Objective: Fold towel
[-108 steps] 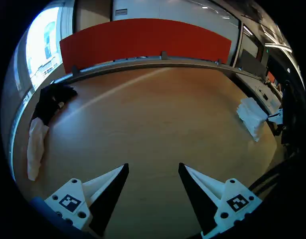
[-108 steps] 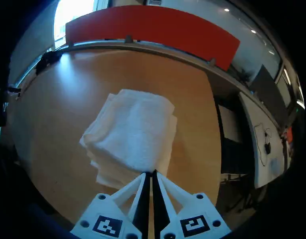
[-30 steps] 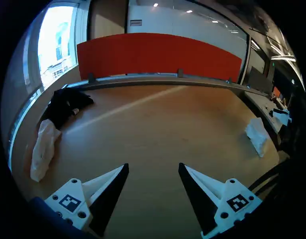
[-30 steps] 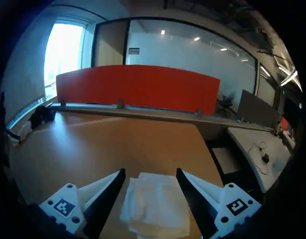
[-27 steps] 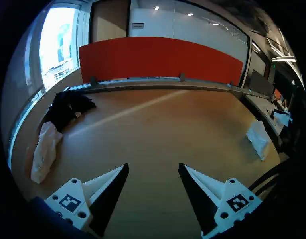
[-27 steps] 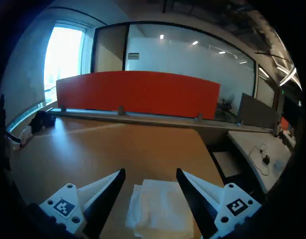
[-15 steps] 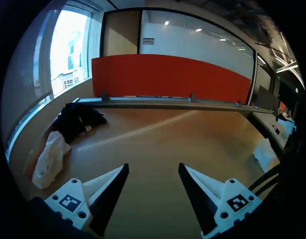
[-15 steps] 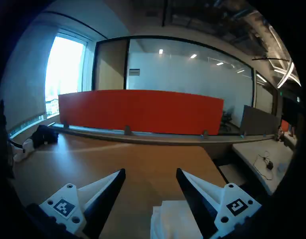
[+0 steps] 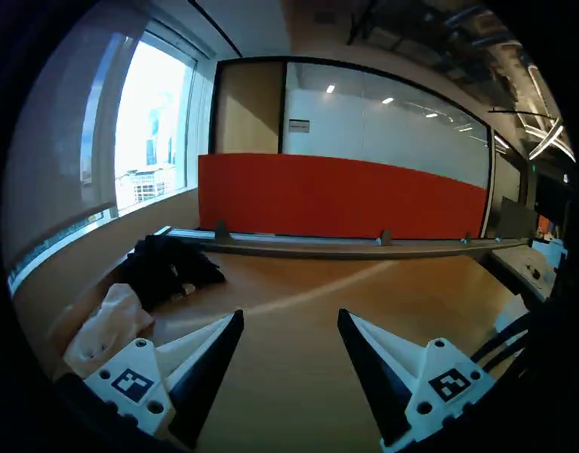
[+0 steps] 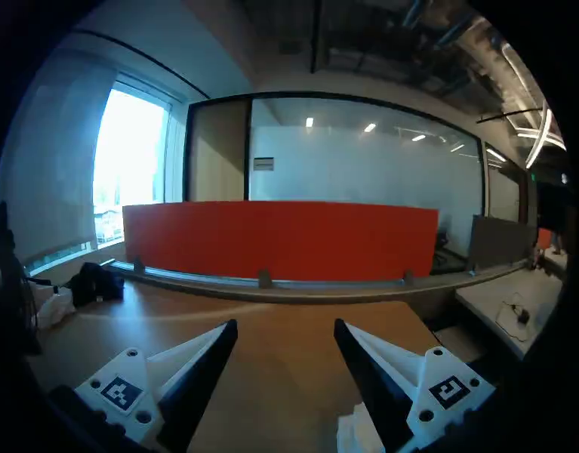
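white terry towel [image 10: 355, 435], folded into a stack, just a corner of it low in the right gripper view. lies on the wooden counter [image 10: 214, 311], just beside the inner edge of one finger of the right hand-held gripper [image 10: 285, 364]. not gripped: jaws spread wide, nothing between them, aimed level across the room at the red divider [image 10: 281, 240]. same for the left hand-held gripper [image 9: 289, 361]: fingers wide apart, empty, over bare counter.

judging by that, looks like the tail end of the fold: stack set down, both tools empty and up off the wood. little left on this towel beyond perhaps squaring the edges; cannot tell from so small a corner.

for a further piece, probably the crumpled white cloth [image 9: 108, 334] near the counter's left end, just beside a black bundle [image 9: 168, 266]. would call for:
- swinging both tools over that way
- dropping low
- pinching two corners to spread it flat before any fold

differences between the views:
- **left gripper view:** close on the crumpled cloth and the black bundle, with a bright window [image 9: 149, 162] behind. at its right edge a pale sliver, maybe the folded stack, too small to say.
- **right gripper view:** the stack directly below, the black bundle small and far off to the left, and a neighbouring desk [image 10: 508, 298] with a cable on it.
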